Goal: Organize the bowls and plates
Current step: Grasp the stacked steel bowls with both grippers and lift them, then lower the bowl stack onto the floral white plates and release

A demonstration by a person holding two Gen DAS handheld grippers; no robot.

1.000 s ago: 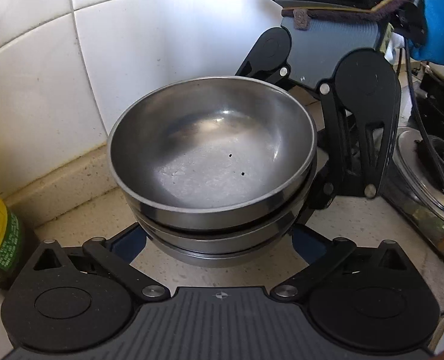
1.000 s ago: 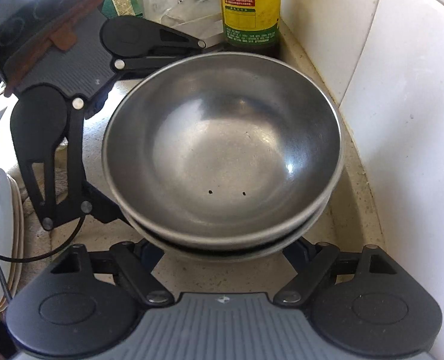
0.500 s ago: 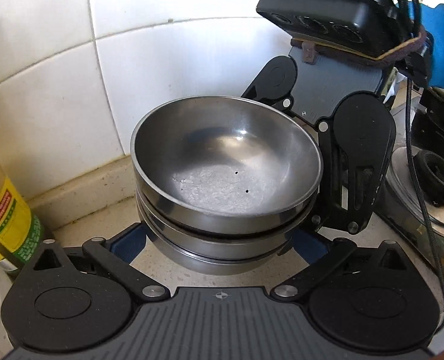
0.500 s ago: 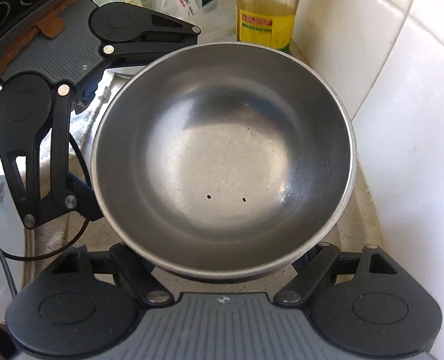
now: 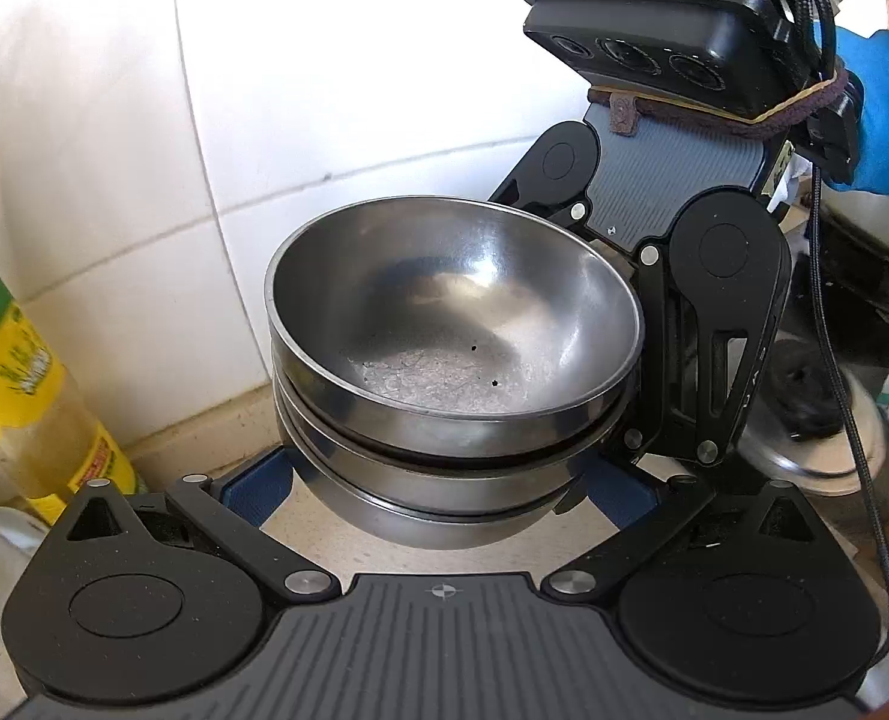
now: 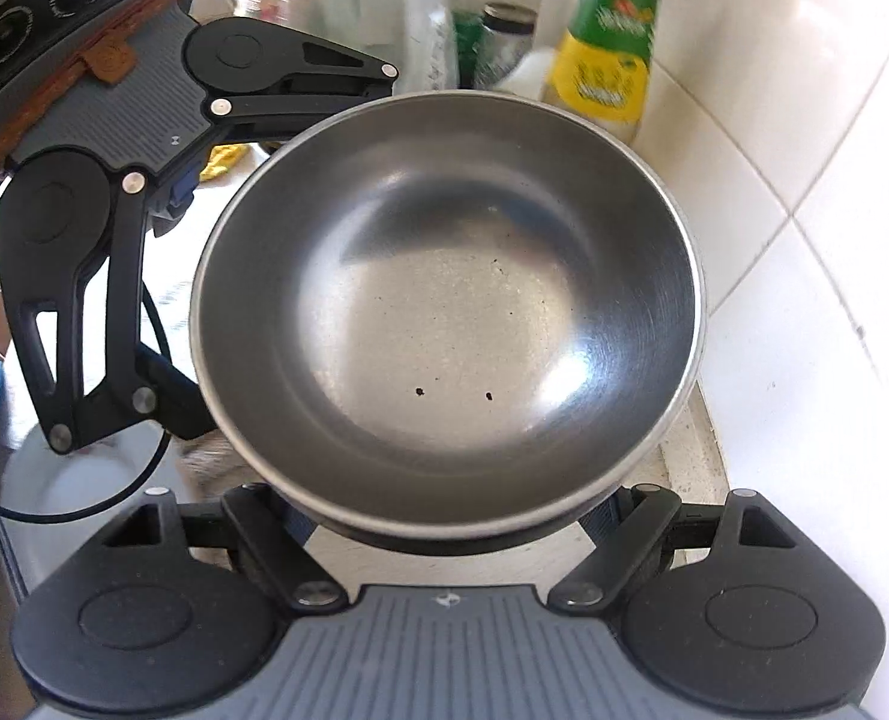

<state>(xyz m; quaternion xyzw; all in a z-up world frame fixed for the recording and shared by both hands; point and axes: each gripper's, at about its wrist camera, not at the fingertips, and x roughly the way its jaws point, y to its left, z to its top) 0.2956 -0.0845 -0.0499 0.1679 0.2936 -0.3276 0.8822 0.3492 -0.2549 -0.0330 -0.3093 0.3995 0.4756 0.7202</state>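
A stack of three nested steel bowls (image 5: 444,348) is held in the air between both grippers, next to the white tiled wall. My left gripper (image 5: 438,498) has its blue-padded fingers against the sides of the lowest bowl, jaws wide. My right gripper (image 6: 450,516) grips the stack (image 6: 444,294) from the opposite side, its fingertips hidden under the bowls. Each gripper shows in the other's view: the right gripper (image 5: 654,312) behind the stack, the left gripper (image 6: 162,228) at its left. The top bowl is empty, with two dark specks.
A yellow-labelled oil bottle (image 5: 18,378) stands in the corner by the wall, also in the right wrist view (image 6: 612,60). Jars and bags (image 6: 492,36) stand behind. A pot with a steel lid (image 5: 816,420) is at the right. A white plate (image 6: 90,480) lies below left. Speckled counter (image 5: 336,540) is beneath.
Both grippers have lifted the bowl stack up off the counter together; the counter, bottle and plates now sit lower and farther away in both views.
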